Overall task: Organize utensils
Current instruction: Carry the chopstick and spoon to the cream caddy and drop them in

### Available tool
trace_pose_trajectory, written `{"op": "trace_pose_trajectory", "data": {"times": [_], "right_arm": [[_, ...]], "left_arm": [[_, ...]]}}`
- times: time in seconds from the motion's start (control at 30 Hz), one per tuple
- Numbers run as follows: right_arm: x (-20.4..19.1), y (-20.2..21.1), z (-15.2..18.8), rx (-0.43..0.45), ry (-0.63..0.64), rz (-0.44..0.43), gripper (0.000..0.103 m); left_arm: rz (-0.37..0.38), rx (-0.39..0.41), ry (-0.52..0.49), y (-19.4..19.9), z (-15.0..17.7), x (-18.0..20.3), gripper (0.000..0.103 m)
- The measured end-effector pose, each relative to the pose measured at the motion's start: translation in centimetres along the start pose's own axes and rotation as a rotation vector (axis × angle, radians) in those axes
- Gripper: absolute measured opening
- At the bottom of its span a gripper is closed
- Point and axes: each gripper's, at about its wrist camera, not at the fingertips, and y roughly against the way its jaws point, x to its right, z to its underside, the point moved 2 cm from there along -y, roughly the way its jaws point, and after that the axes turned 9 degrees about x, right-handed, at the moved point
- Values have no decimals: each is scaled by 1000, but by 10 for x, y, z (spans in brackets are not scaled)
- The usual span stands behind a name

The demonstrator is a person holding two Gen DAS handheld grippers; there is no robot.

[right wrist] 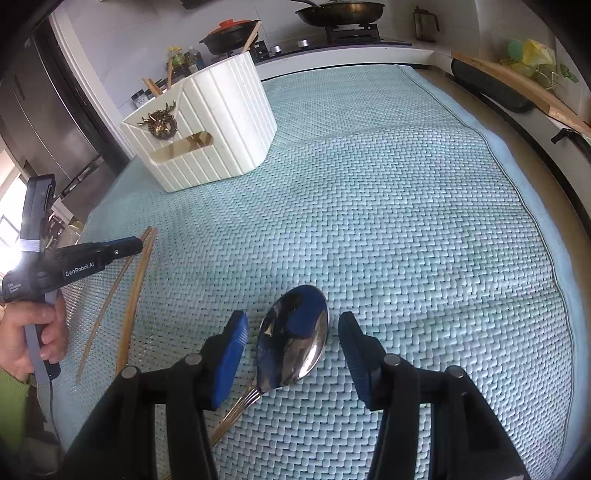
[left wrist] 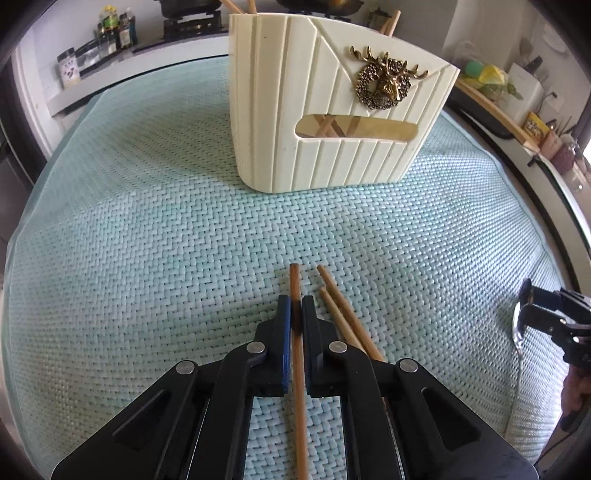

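Observation:
My left gripper [left wrist: 295, 314] is shut on a wooden chopstick [left wrist: 296, 288] that lies along the woven mat. Two more chopsticks [left wrist: 341, 308] lie just right of it on the mat. The cream utensil holder [left wrist: 328, 110] with a brass deer badge stands upright ahead, with chopsticks sticking out of it. My right gripper [right wrist: 291, 332] is open, its fingers on either side of the bowl of a steel spoon [right wrist: 295, 332] lying on the mat, not touching it. The holder [right wrist: 207, 125] is far left in the right wrist view; the left gripper [right wrist: 107, 251] is over the chopsticks [right wrist: 136, 288].
A pale green woven mat [left wrist: 147, 221] covers the table. Behind it are a stove with pans [right wrist: 340, 14], sauce bottles [left wrist: 114, 29] and a wooden board [right wrist: 517, 81] at the right edge. A fridge [right wrist: 37, 110] stands at the left.

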Motion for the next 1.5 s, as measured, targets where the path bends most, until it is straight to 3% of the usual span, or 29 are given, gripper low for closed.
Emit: {"op": "trace_pose_trajectory", "data": {"times": [0.17,0.27,0.37,0.6,0.87,1.1,1.5], "right_arm": [[16,-1,-6,-12,-50,-47,52],[18,-4,-7,-40,-49,-72,11],[9,3,-11,-30,-7,-66,3],[-26,68,-26,105,100,-66,3],[-81,146,-36,315,297,50,3],[-101,173,-46,425,339,95,3],[-111,188,-63,509,350,110,3]], "left_arm": [[27,83,13,33,-7,-1,3],[40,134,11,62,-13,2,3],[48,189,10,94,-12,0,3],[62,305,25,151,-26,-10,3],[76,393,43,196,-25,-9,3],[88,442,55,219,-24,-9,3],[105,482,78,235,-33,-15,3]]}}
